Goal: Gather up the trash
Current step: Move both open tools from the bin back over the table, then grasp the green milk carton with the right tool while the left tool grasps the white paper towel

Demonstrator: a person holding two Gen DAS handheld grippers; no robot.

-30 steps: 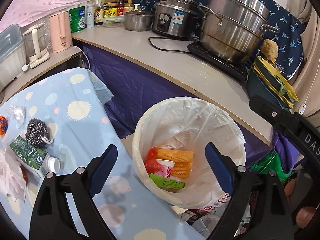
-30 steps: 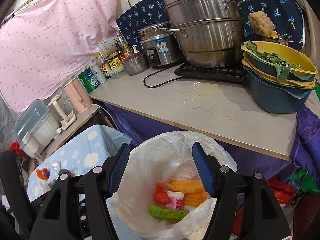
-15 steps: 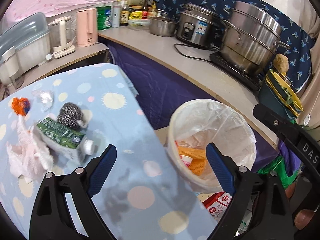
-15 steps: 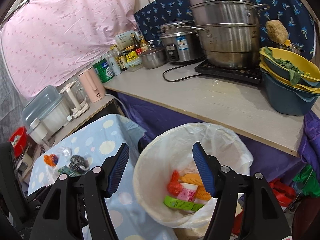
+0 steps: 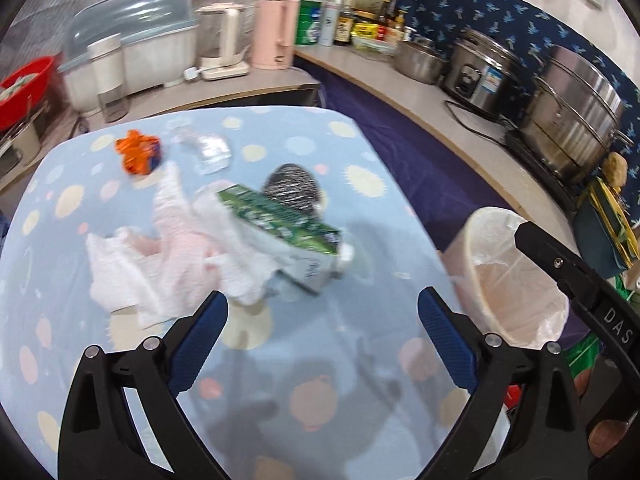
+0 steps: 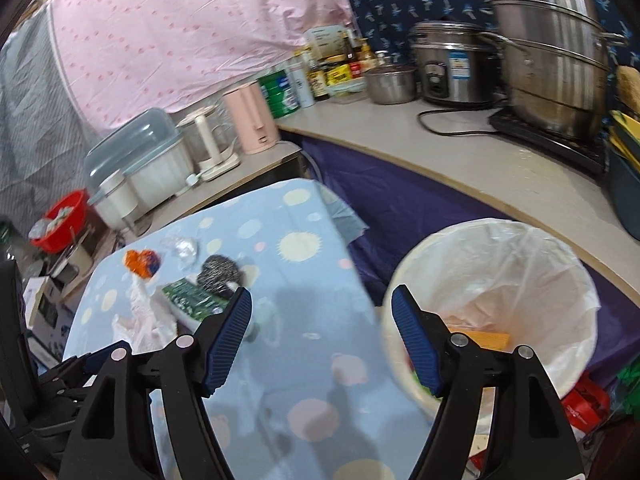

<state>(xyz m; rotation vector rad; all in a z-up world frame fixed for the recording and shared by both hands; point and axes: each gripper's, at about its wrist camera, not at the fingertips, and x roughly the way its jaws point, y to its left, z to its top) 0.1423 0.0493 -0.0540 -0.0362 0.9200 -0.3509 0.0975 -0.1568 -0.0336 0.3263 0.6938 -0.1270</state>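
Your left claw [image 5: 322,322] is spread wide, holding nothing, above the table [image 5: 304,396]. Ahead of it, left to right: orange wrapper [image 5: 138,152], crumpled tissue [image 5: 160,264], green carton [image 5: 280,220] lying against the tissue, scrubber [image 5: 292,192] behind the carton. Your right claw [image 6: 320,332] is likewise spread and empty, between table and bin [image 6: 520,264]. The bin stands just beside the table's right edge.
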